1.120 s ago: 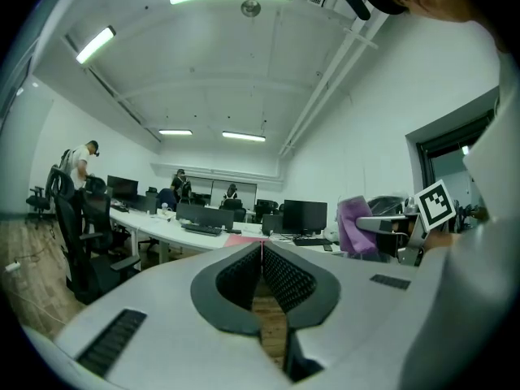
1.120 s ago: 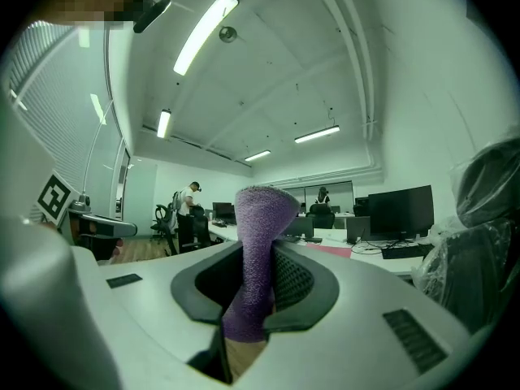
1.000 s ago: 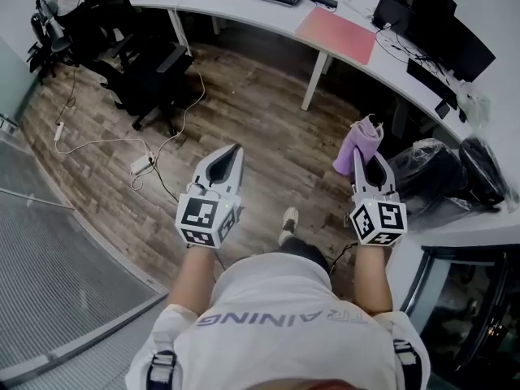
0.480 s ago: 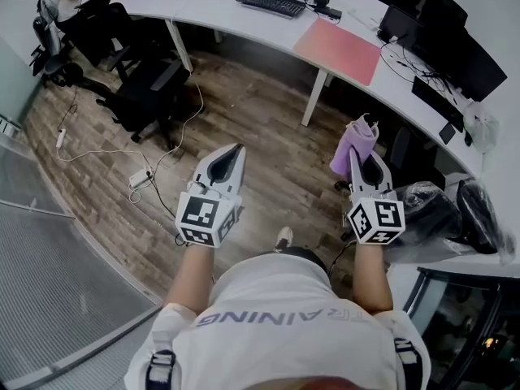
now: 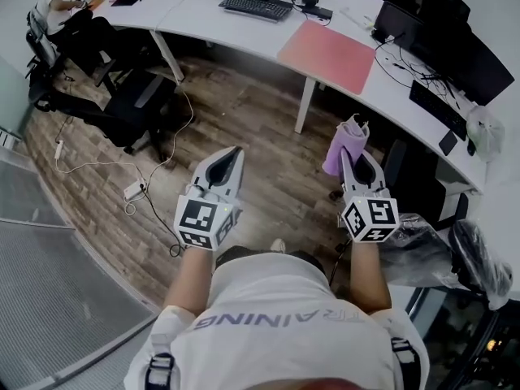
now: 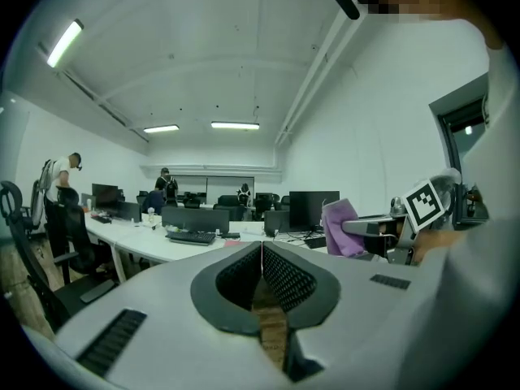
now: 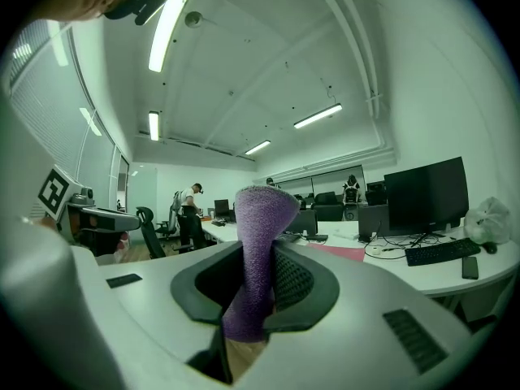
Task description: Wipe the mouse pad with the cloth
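Right gripper point(image 5: 354, 162) clamped on purple cloth point(image 5: 341, 146), held above wood floor point(image 5: 244, 112). Left gripper point(image 5: 234, 154) closed, nothing in it, well to the left. Pink mouse pad point(image 5: 327, 45) flat on white desk point(image 5: 203, 19), beyond the cloth, apart.

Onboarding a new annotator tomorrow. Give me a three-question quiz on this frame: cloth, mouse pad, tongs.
1. True or false: the purple cloth already touches the pink mouse pad.
2. Where does the mouse pad lie? A) on a shelf B) on the white desk C) in a drawer
3. Fill in: the ____ tongs are shut with nothing between them.

Key:
1. False. The right tongs hold the cloth in the air, apart from the desk.
2. B.
3. Left. The left tongs have their jaws together and empty.
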The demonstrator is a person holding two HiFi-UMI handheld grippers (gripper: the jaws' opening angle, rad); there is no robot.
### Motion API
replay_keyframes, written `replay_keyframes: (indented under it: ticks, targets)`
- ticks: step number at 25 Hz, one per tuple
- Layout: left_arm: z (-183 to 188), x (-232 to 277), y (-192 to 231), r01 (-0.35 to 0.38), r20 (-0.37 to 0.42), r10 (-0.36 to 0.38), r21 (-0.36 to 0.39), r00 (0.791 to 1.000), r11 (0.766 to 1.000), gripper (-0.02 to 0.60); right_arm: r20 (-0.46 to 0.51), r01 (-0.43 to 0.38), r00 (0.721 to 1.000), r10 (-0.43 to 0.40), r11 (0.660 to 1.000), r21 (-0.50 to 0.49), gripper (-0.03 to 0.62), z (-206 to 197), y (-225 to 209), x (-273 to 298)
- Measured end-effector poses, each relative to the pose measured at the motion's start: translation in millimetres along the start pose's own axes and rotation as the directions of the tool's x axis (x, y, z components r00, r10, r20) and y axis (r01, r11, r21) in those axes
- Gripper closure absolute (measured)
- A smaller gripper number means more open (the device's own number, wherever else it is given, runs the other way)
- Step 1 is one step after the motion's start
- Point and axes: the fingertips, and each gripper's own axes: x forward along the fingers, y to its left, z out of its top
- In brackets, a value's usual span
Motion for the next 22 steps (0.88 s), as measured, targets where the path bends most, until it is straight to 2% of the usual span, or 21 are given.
replay_keyframes:
  ticks: [7,12,22]
  targets:
    - [-1,54,7,0.023,-0.022,-0.023,0.006,1.0,1.0,0.549,-0.022,0.023,1.0,-0.022,0.999,0.03,0.5,-14,-38,28]
    - [0,91,20,0.066,-0.019,-0.066,0.001,0.998,0.998,0.549,-0.039,0.06,0.998,-0.059,0.998,0.026,0.5,-17,-56,53]
    - [20,168,103,0.147,0.0,-0.147,-0.004,0.989,0.989,0.549,-0.043,0.14,0.989,-0.14,0.99,0.011,0.499,1,-56,148]
